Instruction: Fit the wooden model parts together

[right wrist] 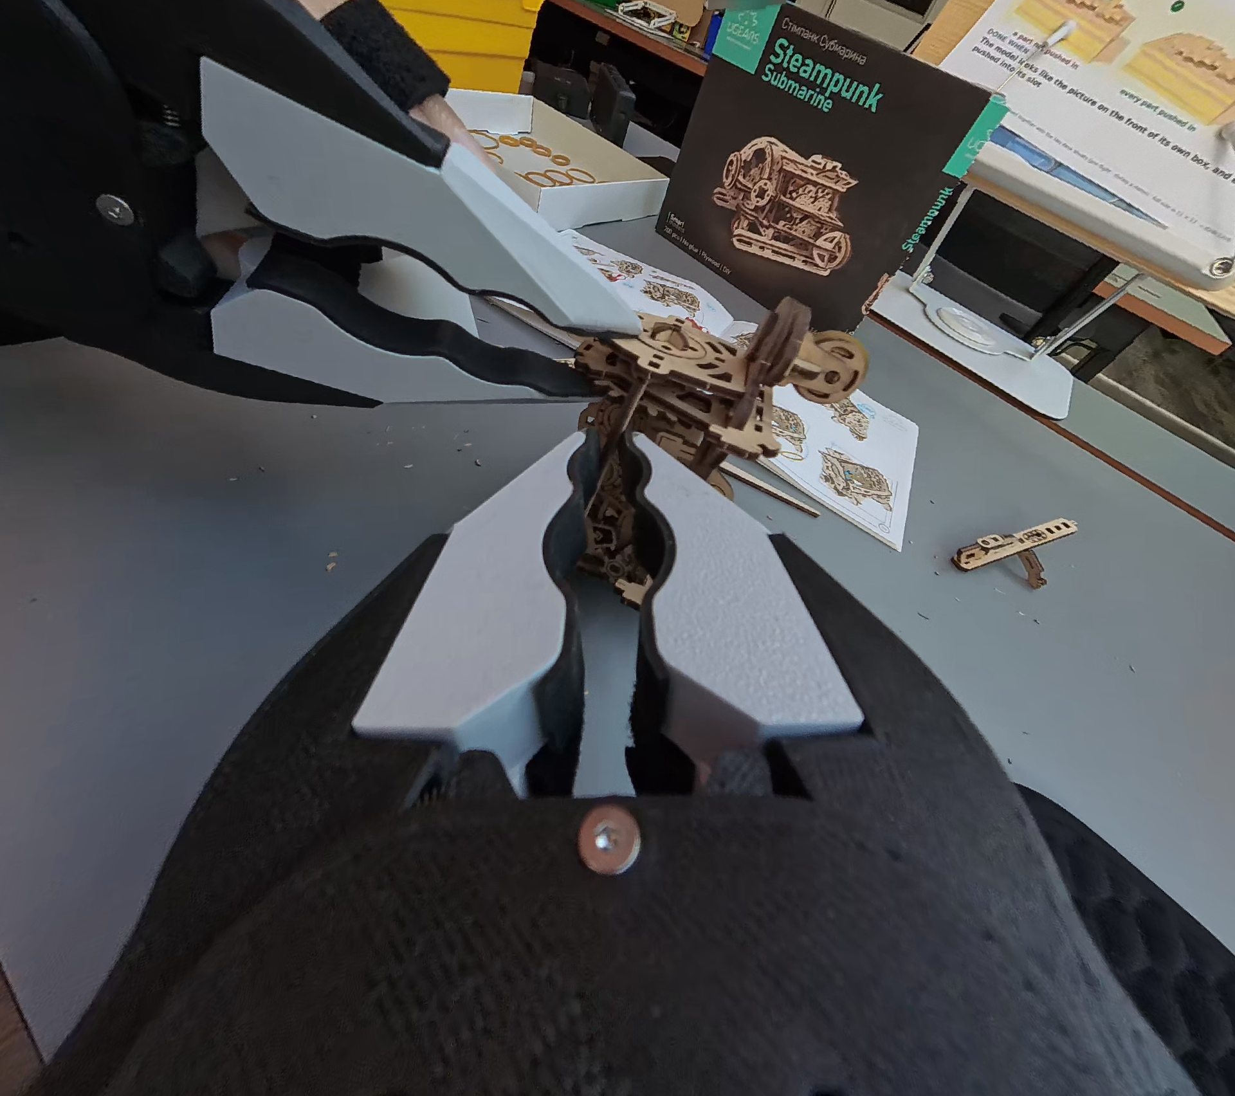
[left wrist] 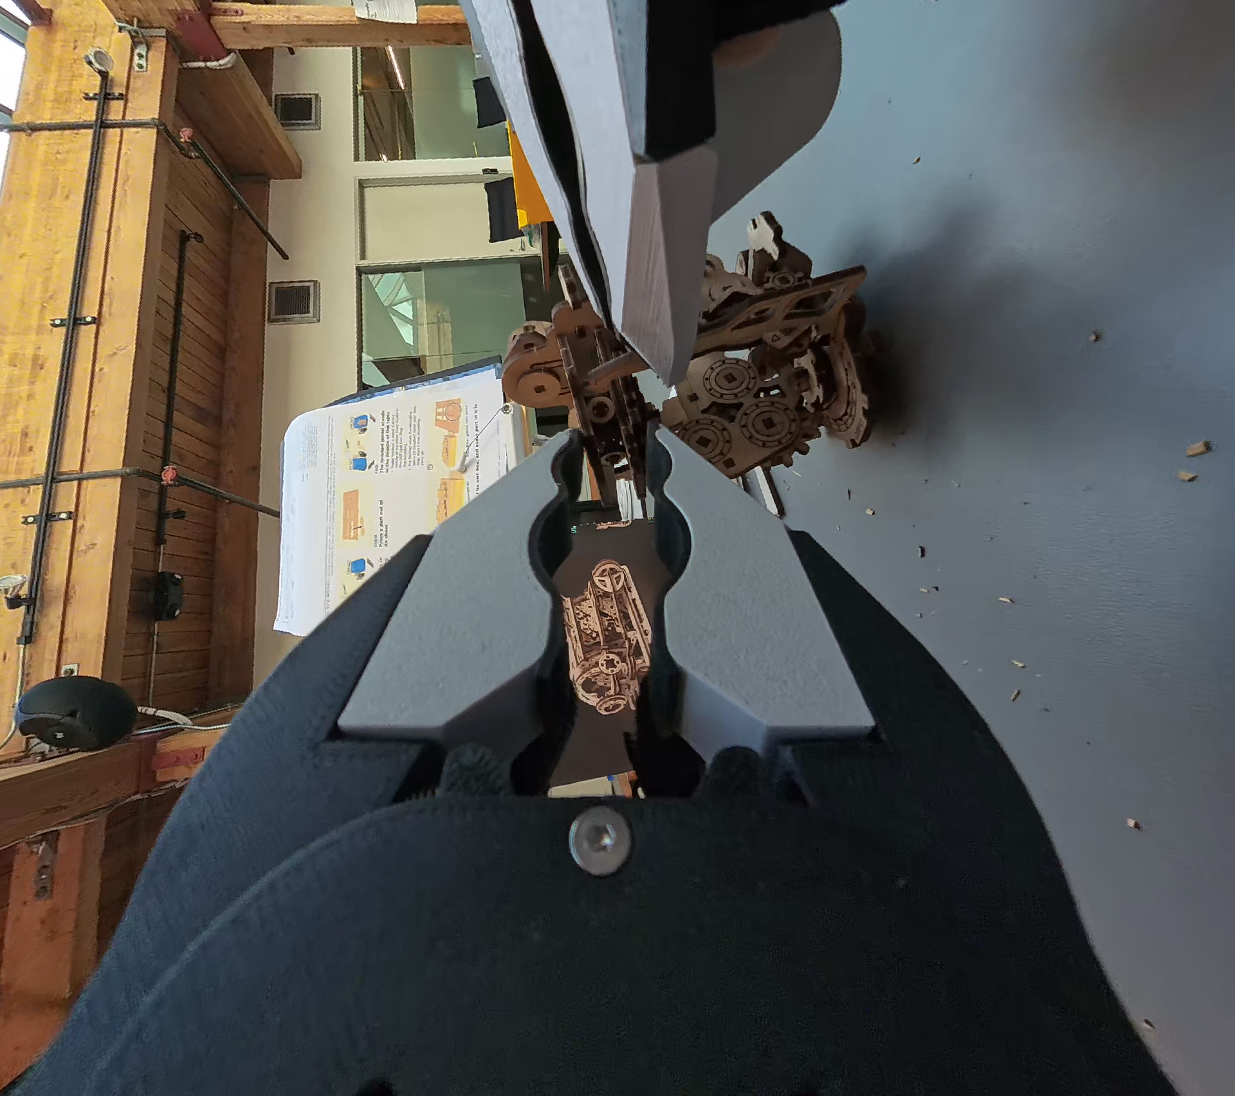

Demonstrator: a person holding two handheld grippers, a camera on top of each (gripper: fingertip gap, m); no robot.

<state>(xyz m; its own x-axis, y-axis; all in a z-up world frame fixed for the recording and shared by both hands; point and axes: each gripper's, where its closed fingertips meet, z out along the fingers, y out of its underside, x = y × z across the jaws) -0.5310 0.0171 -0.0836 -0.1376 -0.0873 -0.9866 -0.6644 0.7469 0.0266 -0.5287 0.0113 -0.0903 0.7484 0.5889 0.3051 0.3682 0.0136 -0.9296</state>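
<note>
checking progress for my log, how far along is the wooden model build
Partly done: the wooden model already has gears, wheels and frame plates joined. In hand: both the left gripper and right gripper are shut on it, held above the table. Left: a loose wooden piece still lies unfitted on the table.

left wrist: rolled sideways, close | right wrist: level, close | shared: wooden model

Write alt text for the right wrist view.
Both grippers pinch a wooden model above a grey table: the right gripper from below, the left gripper from the left. Behind stand a dark box and a booklet.
</note>
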